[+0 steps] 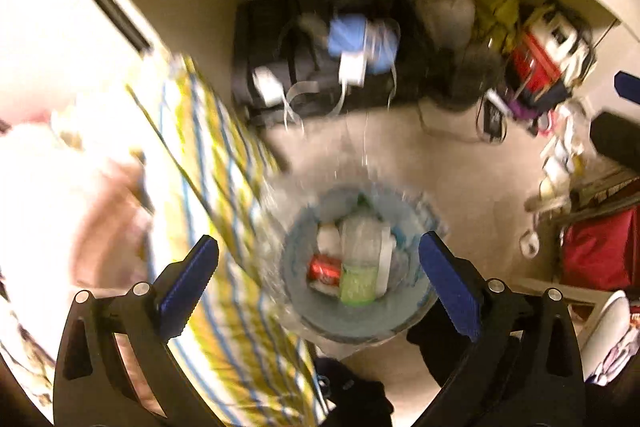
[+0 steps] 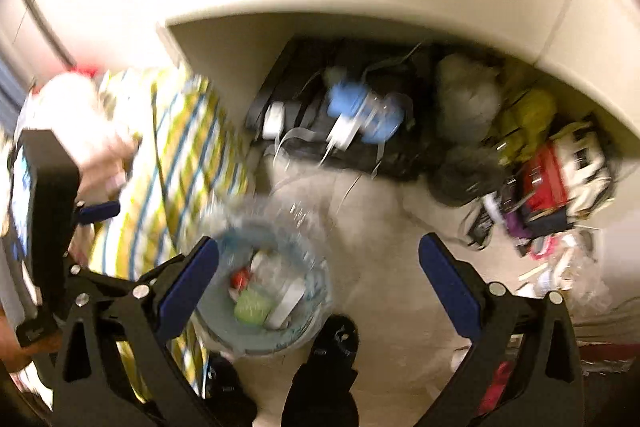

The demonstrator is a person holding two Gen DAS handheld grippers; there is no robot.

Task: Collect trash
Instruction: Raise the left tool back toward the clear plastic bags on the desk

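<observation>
Two claws: left claw (image 1: 318, 275) and right claw (image 2: 318, 275) both spread wide, nothing between their fingers.
Trash bin (image 1: 356, 323): on the floor beside the striped bedding (image 1: 216, 163), lined with clear plastic.
Left view only: red can (image 1: 324, 269) clearly visible beside a green-labelled bottle (image 1: 358, 267), bin between the fingers.
Right view only: left claw's body (image 2: 40, 211) at the left edge; bin near the left finger.
</observation>
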